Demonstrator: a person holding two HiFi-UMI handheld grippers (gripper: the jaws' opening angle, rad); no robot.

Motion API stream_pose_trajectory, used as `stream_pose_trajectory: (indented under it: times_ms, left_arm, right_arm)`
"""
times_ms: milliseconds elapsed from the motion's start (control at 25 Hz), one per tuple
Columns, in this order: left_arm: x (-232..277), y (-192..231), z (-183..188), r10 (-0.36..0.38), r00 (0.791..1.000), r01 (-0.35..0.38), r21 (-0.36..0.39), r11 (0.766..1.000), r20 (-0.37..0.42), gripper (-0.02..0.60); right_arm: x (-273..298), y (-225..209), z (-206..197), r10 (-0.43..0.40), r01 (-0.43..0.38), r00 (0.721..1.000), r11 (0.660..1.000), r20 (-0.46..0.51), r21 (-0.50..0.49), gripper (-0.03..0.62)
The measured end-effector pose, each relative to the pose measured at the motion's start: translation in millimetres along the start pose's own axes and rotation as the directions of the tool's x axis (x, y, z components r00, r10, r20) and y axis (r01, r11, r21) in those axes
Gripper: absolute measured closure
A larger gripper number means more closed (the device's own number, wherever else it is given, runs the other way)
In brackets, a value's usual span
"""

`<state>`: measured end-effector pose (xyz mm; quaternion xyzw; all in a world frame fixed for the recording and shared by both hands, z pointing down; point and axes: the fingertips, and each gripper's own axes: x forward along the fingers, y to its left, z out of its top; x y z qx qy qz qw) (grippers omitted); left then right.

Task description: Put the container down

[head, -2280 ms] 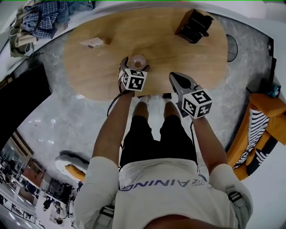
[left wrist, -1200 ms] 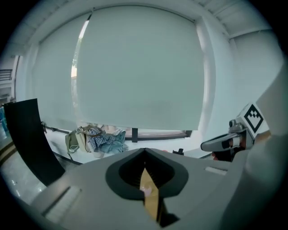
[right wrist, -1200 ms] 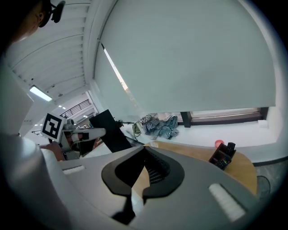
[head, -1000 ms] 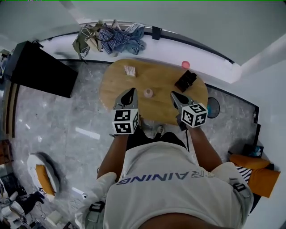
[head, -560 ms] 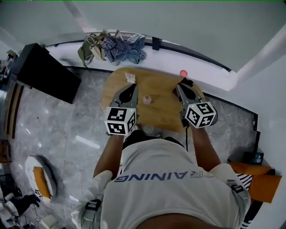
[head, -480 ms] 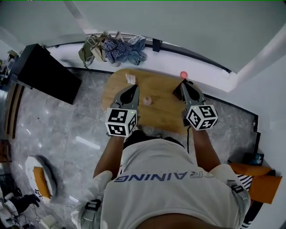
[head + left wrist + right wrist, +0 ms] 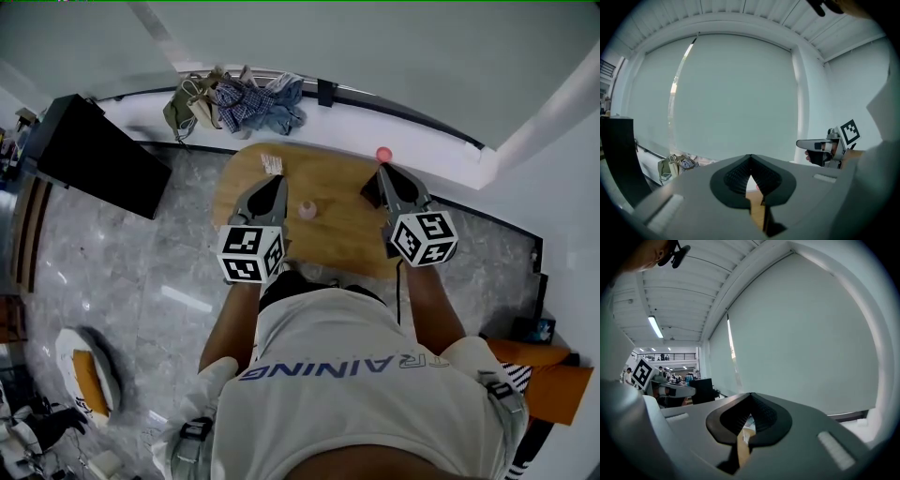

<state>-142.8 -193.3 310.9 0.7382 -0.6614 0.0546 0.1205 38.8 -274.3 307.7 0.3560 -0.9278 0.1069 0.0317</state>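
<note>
The container [image 7: 307,210] stands on the table [image 7: 339,202], at 4 o'clock from the left gripper [image 7: 278,180]. This gripper and the right gripper [image 7: 382,169] are both pinched together on nothing. The set-down looks finished, so I judge no further move is needed.

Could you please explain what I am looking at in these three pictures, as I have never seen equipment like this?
There is no robot here. A person stands over a wooden table and holds a tool in each hand: the left gripper and the right gripper. The cubes with black-and-white squares are parts of those tools.

The head view comes from a camera on the person's head, looking steeply down. The other two come from cameras that ride on each tool and look along its fingers.

On the table are a small pinkish container, a small packet and a black box.

Both tools are held above the table with their fingers closed together, and nothing is held.
</note>
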Motion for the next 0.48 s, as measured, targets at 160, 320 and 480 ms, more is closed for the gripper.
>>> stream_pose_trajectory:
  times_ms: [160,320,480]
  left_arm:
    - [2.7,-0.3,1.0,-0.005,1.000,0.005,-0.003,1.000,-0.003,0.578]
    - [5.7,-2.0,1.0,-0.012,1.000,0.012,-0.001,1.000,-0.008,0.578]
    - [8.4,-3.4,-1.3,-0.017,1.000,0.017,0.001,1.000,-0.013,0.578]
  right_arm:
    - [1.2,0.9,1.0,0.008,-0.008,1.000,1.000,-0.003,0.001,0.579]
    - [2.4,-0.5,0.0,0.012,-0.012,1.000,1.000,-0.005,0.006,0.579]
    - [5.6,-2.0,-3.9,0.019,-0.019,1.000,1.000,-0.009,0.015,0.579]
